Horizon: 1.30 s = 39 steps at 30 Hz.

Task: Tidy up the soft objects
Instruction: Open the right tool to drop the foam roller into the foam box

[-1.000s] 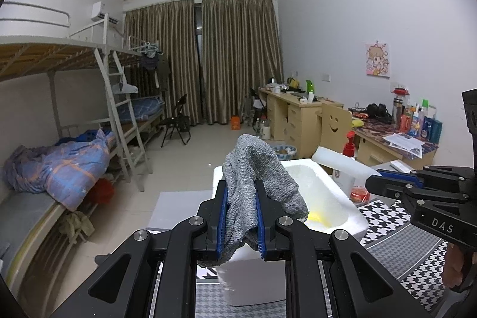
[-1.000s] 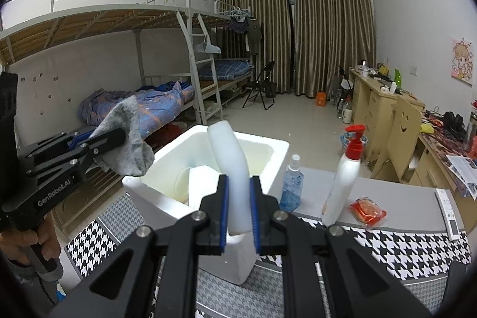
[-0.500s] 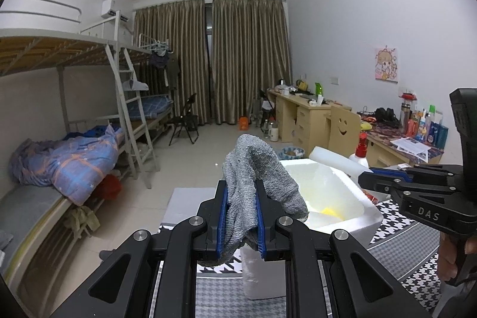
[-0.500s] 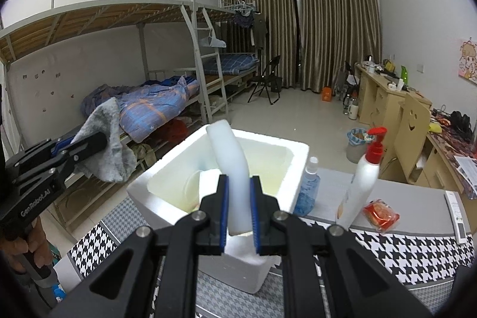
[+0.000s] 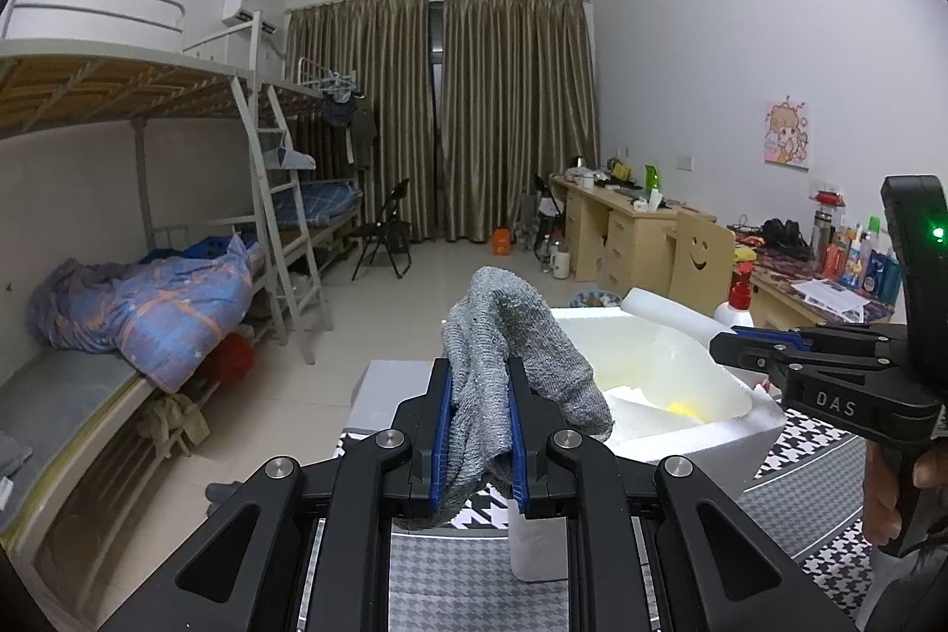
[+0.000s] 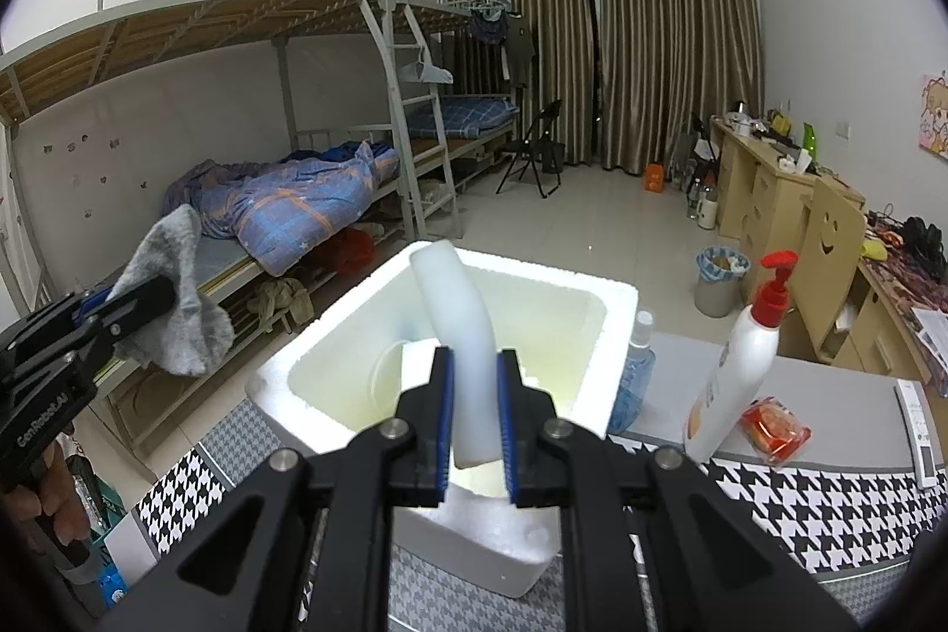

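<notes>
My left gripper (image 5: 479,377) is shut on a grey knitted cloth (image 5: 503,330), which droops over its right finger just left of the white foam box (image 5: 699,445). In the right wrist view that cloth (image 6: 172,270) hangs from the left gripper (image 6: 169,291) at the far left, clear of the box. My right gripper (image 6: 475,365) is shut on a bent white foam tube (image 6: 456,300), held over the near rim of the open foam box (image 6: 533,273). White and yellow pieces lie inside the box. The right gripper (image 5: 720,347) also shows at the box's right side.
The box stands on a table with a houndstooth cloth (image 6: 829,490). To its right are a blue bottle (image 6: 637,377), a white pump bottle with a red top (image 6: 746,371), a red packet (image 6: 773,424) and a remote (image 6: 912,430). Bunk beds line the left wall, desks the right.
Both grippers have drifted a little with their loads. The box has slid rightward in the left wrist view and come nearer in the right wrist view. Both grips hold as before.
</notes>
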Available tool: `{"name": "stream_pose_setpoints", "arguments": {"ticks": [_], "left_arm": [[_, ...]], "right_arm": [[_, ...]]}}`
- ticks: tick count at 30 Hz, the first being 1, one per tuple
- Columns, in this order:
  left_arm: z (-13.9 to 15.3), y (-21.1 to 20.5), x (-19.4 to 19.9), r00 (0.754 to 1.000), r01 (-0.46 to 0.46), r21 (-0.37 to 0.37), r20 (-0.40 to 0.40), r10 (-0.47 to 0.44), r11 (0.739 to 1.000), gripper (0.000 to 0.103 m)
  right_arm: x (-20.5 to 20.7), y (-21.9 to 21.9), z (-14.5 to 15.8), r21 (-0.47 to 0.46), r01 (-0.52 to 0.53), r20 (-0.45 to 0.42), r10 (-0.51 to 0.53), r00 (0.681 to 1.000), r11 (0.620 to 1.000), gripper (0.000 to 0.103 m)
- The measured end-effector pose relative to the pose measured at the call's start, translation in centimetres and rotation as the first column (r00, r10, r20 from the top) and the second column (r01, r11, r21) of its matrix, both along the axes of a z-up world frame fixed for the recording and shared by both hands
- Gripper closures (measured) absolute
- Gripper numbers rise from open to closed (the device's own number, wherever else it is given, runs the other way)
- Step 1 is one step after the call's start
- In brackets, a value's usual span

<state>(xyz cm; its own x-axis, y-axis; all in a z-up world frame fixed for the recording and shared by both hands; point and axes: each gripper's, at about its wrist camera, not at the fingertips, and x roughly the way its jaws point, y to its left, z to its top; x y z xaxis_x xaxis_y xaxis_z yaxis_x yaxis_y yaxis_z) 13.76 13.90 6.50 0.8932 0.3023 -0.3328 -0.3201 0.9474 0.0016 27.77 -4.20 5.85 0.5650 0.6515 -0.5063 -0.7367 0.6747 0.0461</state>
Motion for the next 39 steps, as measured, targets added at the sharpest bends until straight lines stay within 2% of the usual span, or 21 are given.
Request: {"name": "stream_pose_setpoints", "arguments": {"ticks": [6, 7, 9, 10, 12, 13, 14, 33, 37, 39], "left_arm": [[0.2, -0.5, -0.2, 1.0, -0.013, 0.002, 0.005, 0.013, 1.0, 0.086], [0.3, -0.5, -0.2, 1.0, -0.015, 0.002, 0.006, 0.015, 1.0, 0.086], [0.3, -0.6, -0.3, 1.0, -0.018, 0.0, 0.008, 0.018, 1.0, 0.086], [0.3, -0.6, -0.3, 1.0, -0.02, 0.0, 0.009, 0.02, 1.0, 0.086], [0.3, -0.6, -0.3, 1.0, -0.021, -0.001, 0.011, 0.021, 1.0, 0.086], [0.3, -0.7, -0.3, 1.0, -0.021, 0.001, 0.011, 0.021, 1.0, 0.086], [0.3, -0.7, -0.3, 1.0, -0.021, 0.003, 0.01, 0.021, 1.0, 0.086], [0.7, -0.9, 0.9, 1.0, 0.026, 0.006, 0.011, -0.026, 1.0, 0.086], [0.8, -1.6, 1.4, 0.999, 0.043, 0.011, 0.011, -0.044, 0.999, 0.086], [0.9, -1.8, 1.8, 0.999, 0.053, 0.015, 0.008, -0.053, 0.998, 0.086]], "right_arm": [[0.7, 0.5, -0.3, 0.01, 0.004, -0.02, -0.004, 1.0, 1.0, 0.081], [0.9, 0.6, -0.5, 0.009, 0.004, -0.026, -0.004, 1.0, 1.0, 0.076], [1.0, 0.9, -0.7, -0.005, -0.001, -0.028, 0.001, 1.0, 1.0, 0.073], [1.0, 0.9, -0.6, -0.008, 0.0, -0.032, -0.001, 0.999, 1.0, 0.066], [1.1, 0.7, -0.6, 0.002, 0.002, -0.037, -0.002, 0.999, 1.0, 0.047], [0.9, 0.5, -0.5, 0.013, 0.002, -0.032, -0.002, 0.999, 1.0, 0.032], [0.8, 0.4, -0.4, 0.018, 0.005, -0.022, -0.005, 1.0, 1.0, 0.03], [-1.1, -3.2, 0.8, 0.026, 0.041, 0.056, -0.043, 0.998, 0.999, 0.019], [-0.9, -3.8, 1.1, 0.038, 0.058, 0.07, -0.061, 0.996, 0.998, 0.007], [-1.0, -4.1, 1.2, 0.04, 0.06, 0.07, -0.062, 0.996, 0.997, 0.006]]}}
